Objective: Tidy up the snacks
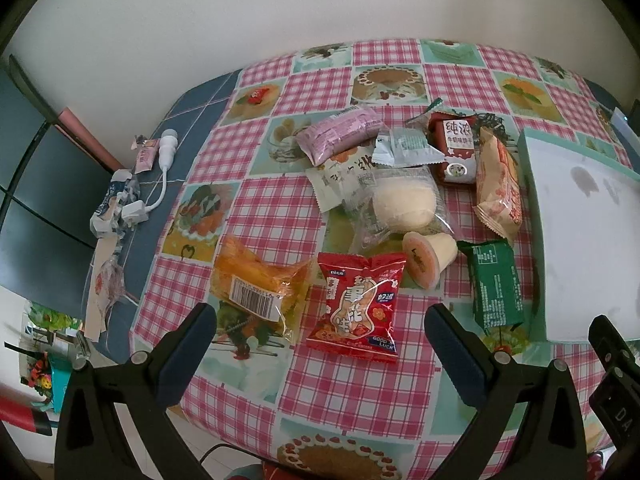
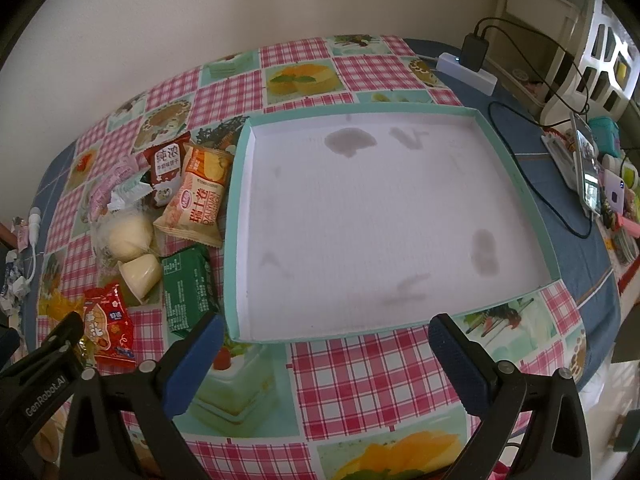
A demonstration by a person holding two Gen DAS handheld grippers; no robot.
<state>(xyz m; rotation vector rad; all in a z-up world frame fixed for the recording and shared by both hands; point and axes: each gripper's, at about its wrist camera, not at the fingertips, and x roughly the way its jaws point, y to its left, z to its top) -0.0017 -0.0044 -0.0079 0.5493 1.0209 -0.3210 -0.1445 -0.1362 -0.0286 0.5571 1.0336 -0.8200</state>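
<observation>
Several snacks lie in a loose pile on the checked tablecloth. Nearest my left gripper [image 1: 320, 320], which is open and holds nothing, are a red peanut packet [image 1: 356, 304] and an orange clear-wrapped snack [image 1: 256, 284]. Behind them lie a jelly cup [image 1: 428, 258], a green packet [image 1: 496, 286], a wrapped bun [image 1: 404, 202], an orange roll packet [image 1: 500, 184], a dark red biscuit packet [image 1: 456, 148] and a pink packet [image 1: 340, 134]. My right gripper [image 2: 324, 332] is open over the near rim of a shallow teal-edged white box [image 2: 360, 216] with nothing in it.
Left of the cloth lie crumpled wrappers [image 1: 114, 208] and a white cable with plug [image 1: 166, 148]. At the right are a power strip with charger [image 2: 468, 64], black cables [image 2: 536, 184], a phone [image 2: 588, 168] and small clutter. A wall stands behind the table.
</observation>
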